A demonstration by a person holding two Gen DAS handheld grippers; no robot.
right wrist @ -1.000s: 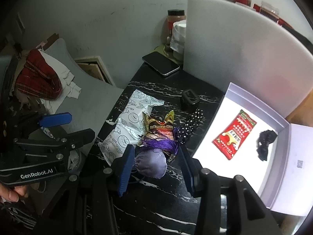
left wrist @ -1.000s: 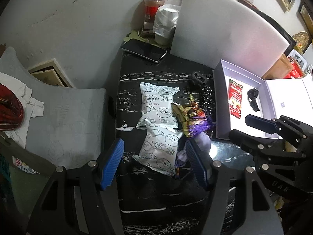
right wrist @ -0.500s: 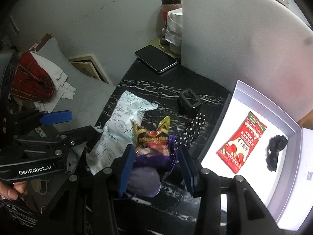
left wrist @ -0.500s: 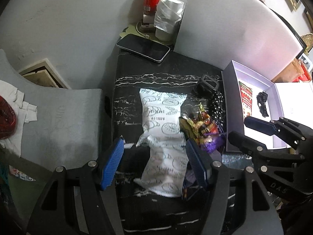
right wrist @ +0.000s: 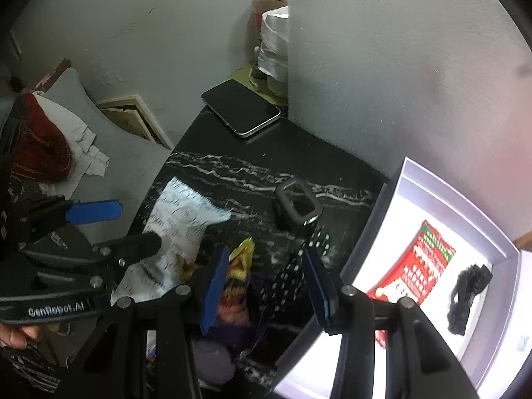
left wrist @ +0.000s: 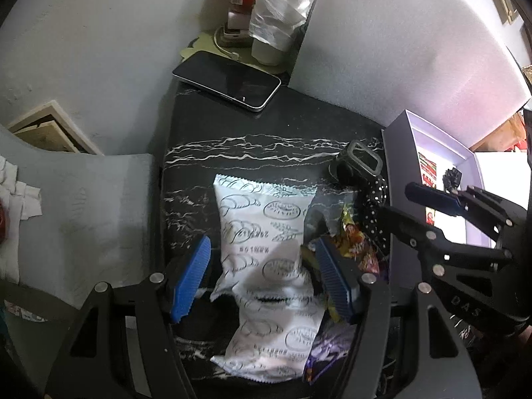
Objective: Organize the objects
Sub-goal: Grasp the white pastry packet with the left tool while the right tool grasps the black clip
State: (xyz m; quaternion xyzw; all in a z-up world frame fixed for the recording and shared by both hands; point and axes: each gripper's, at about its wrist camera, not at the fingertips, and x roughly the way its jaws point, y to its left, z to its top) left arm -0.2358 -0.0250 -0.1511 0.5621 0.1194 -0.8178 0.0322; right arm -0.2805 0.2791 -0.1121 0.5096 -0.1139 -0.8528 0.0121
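Two white snack packets (left wrist: 262, 219) lie end to end on the black marble table (left wrist: 266, 133). My left gripper (left wrist: 262, 279) hangs low over them, open, its blue pads on either side of the packets where they overlap. My right gripper (right wrist: 267, 287) is open too, close above a yellow-brown snack packet (right wrist: 239, 266), a black polka-dot cloth (right wrist: 299, 262) and something purple beneath. To the right an open white box (right wrist: 392, 193) holds a red packet (right wrist: 422, 266) and a black hair tie (right wrist: 468, 292).
A small black case (left wrist: 359, 163) sits by the box corner. A phone (left wrist: 229, 79) lies at the table's far edge, with a jar and wrapped cups (left wrist: 276, 10) behind. A white foam board (left wrist: 399, 50) stands behind the box. A grey cushion (left wrist: 83, 206) lies left of the table.
Both grippers have come down and forward toward the table. The left now straddles the white packets; the right has closed in over the yellow packet and dotted cloth. Jaw widths look unchanged.
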